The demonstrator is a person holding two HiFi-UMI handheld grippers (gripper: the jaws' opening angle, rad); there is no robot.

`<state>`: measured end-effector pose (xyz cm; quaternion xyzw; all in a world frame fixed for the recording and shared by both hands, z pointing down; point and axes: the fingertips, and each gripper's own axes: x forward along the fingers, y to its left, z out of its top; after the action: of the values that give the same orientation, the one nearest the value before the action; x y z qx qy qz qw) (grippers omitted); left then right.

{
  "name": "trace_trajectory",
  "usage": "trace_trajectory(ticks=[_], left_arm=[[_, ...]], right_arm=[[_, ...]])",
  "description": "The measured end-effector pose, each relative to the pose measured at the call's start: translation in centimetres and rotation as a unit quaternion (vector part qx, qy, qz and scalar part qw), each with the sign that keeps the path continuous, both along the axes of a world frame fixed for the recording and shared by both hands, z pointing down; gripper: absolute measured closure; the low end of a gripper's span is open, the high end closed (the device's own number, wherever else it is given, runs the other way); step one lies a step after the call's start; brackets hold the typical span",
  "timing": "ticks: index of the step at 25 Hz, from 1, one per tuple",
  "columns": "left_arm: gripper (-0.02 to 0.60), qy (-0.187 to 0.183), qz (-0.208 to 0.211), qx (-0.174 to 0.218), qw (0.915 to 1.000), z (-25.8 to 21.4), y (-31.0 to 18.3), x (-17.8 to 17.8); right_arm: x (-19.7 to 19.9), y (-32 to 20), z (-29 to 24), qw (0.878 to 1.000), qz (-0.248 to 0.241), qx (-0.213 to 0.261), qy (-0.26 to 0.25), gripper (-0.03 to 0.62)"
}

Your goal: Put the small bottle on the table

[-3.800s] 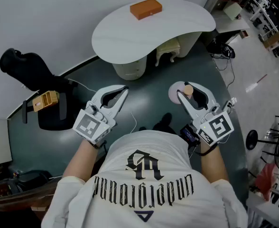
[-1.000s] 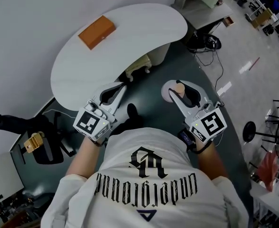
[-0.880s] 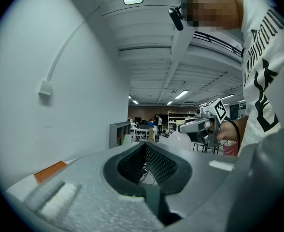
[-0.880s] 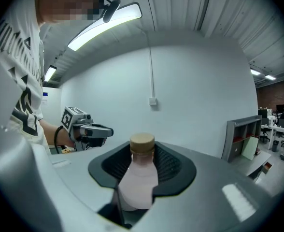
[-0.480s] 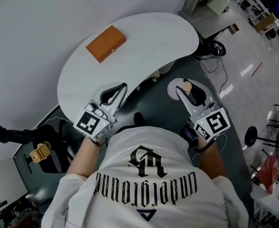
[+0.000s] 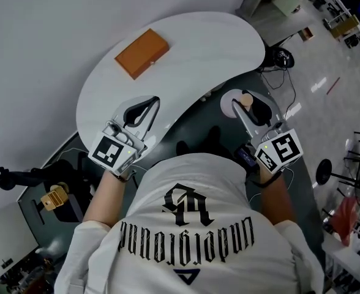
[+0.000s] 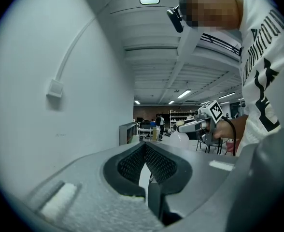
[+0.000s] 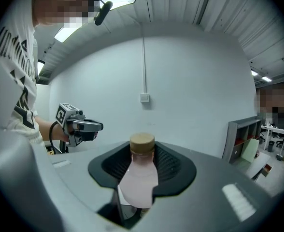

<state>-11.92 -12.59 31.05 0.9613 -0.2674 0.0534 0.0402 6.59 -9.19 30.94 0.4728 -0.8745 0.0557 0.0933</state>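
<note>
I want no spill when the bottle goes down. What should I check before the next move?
1. Small bottle clamped in right claw: ok.
2. Cap on: ok.
3. Bottle above table: not ok, it shows beside the edge.
4. Bare space on the table, away from orange box: ok.
5. Left claw empty, apart from the bottle: ok.

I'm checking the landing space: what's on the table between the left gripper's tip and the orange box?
Nothing. In the head view, only bare white tabletop lies between the left gripper and the orange box.
</note>
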Motion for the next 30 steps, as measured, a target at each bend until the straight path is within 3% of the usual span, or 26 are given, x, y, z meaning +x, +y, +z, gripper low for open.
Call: trace_trajectory(ticks=[14, 30], left_arm=[[0.574, 0.001, -0.017, 0.000, 0.9999, 0.9, -2.3, 1.6], [0.574, 0.004, -0.048, -0.026, 0.9985, 2.9, -9.5, 4.6]], right_arm=[[0.0, -4.6, 1.5, 0.999, -0.046, -0.004, 0.003, 0.456], [1.1, -13.7, 4.6, 0.994, -0.102, -0.041, 0.016, 0.456]])
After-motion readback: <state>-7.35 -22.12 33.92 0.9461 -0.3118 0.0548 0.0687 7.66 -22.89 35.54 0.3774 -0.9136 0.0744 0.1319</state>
